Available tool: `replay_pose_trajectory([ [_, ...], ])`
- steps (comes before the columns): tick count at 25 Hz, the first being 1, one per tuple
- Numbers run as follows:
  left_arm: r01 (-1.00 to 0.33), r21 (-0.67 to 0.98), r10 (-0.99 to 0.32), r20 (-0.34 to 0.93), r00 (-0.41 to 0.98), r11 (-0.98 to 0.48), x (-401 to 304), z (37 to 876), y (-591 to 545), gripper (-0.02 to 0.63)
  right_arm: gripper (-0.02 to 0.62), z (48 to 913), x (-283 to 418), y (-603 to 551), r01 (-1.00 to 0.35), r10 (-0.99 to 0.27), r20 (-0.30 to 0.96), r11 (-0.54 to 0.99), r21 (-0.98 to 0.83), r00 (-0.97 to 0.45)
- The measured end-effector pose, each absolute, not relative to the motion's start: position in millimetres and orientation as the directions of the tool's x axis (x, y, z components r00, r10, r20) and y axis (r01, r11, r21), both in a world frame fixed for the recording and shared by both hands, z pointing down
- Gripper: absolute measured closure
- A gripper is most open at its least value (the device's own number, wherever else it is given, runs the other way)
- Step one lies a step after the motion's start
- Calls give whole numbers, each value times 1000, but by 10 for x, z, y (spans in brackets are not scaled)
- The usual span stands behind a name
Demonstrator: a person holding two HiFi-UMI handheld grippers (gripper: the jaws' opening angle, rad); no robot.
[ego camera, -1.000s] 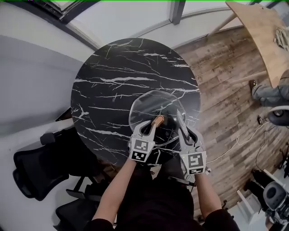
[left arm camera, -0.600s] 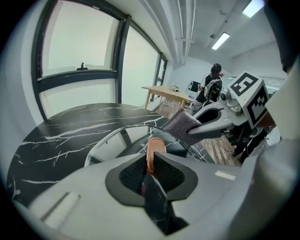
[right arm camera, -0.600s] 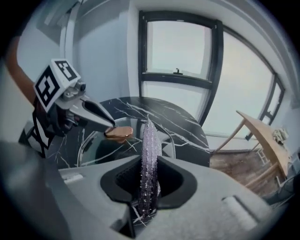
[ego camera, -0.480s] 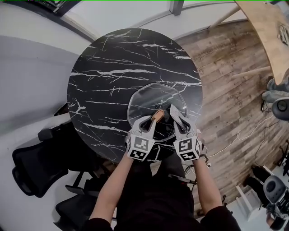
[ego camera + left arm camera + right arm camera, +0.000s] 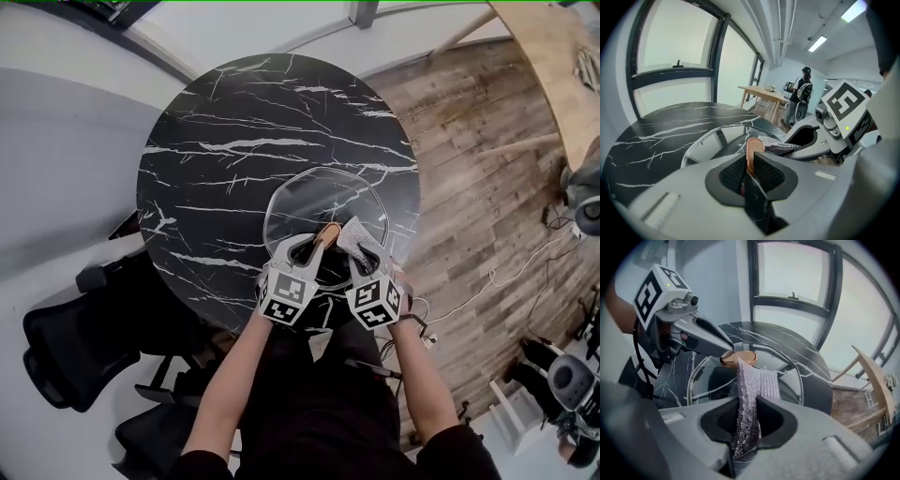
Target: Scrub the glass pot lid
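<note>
Head view: glass pot lid (image 5: pixel 319 202) sat at worktop's (image 5: pixel 234 141) near edge, handle (image 5: pixel 327 234) up, long axis running away from person. Left gripper (image 5: pixel 314 246) jaws clamped handle; right gripper (image 5: pixel 361 246) jaws pinched silver scrub pad (image 5: pixel 359 232) just beside it.

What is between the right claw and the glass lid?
The silvery scrubbing cloth that the right claw pinches; the right gripper view shows it.
</note>
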State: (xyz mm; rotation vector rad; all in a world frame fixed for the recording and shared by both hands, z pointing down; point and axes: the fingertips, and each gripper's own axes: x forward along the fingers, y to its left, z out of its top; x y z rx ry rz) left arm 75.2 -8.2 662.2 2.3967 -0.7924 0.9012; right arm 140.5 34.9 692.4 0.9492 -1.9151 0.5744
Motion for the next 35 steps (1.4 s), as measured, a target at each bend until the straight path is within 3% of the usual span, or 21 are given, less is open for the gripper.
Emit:
replay_pose_trajectory([
  [8,-646,270,-344,668,660,-714,639,6562,-130,508,517,6911,1227,480,-808,-376,879,589,-19,-295],
  [20,-628,297,-323,657,681,-719,601,6581,-79,522,517,6911,1061,593,-783,-368,893,622,29,-259],
  [25,-619,298,-310,662,683,-727,589,6618,-48,518,515,6962,785,910,-715,-278,908,699,-33,-314],
  [30,-628,298,-315,665,677,-719,588,6630,-48,520,515,6998,523,1408,-551,-125,901,822,-140,-416],
  [35,-641,301,-325,667,670,-706,581,6614,-63,520,517,6527,808,1337,-485,-70,851,844,-228,-521],
])
